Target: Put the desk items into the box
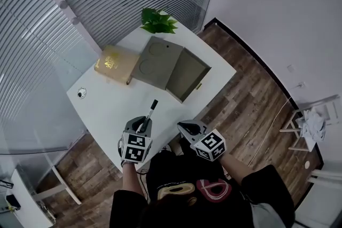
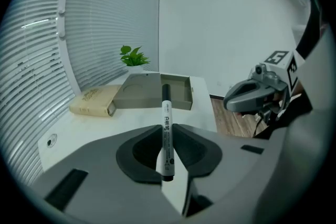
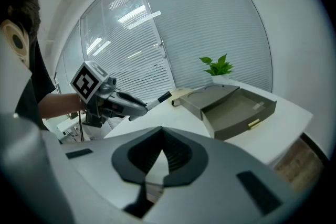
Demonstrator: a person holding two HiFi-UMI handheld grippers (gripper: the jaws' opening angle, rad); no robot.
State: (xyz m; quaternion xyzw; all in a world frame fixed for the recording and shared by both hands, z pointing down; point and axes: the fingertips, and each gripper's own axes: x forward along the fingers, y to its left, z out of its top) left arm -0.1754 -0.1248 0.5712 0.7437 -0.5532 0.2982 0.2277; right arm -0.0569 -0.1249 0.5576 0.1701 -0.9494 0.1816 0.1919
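Note:
My left gripper (image 1: 145,122) is shut on a white marker (image 1: 152,111) with a black cap, held above the near part of the white desk (image 1: 107,109). In the left gripper view the marker (image 2: 165,107) lies along the closed jaws of that gripper (image 2: 166,134), cap pointing toward the open grey box (image 2: 176,97). The box (image 1: 187,75) sits at the desk's right side, lid (image 1: 157,59) folded open, inside bare. My right gripper (image 1: 188,127) hovers at the desk's near edge, shut with nothing in it (image 3: 163,150).
A tan book (image 1: 114,63) lies left of the box lid. A potted green plant (image 1: 157,21) stands at the far corner. A small round object (image 1: 81,93) rests near the desk's left edge. Window blinds run behind the desk; wooden floor lies to the right.

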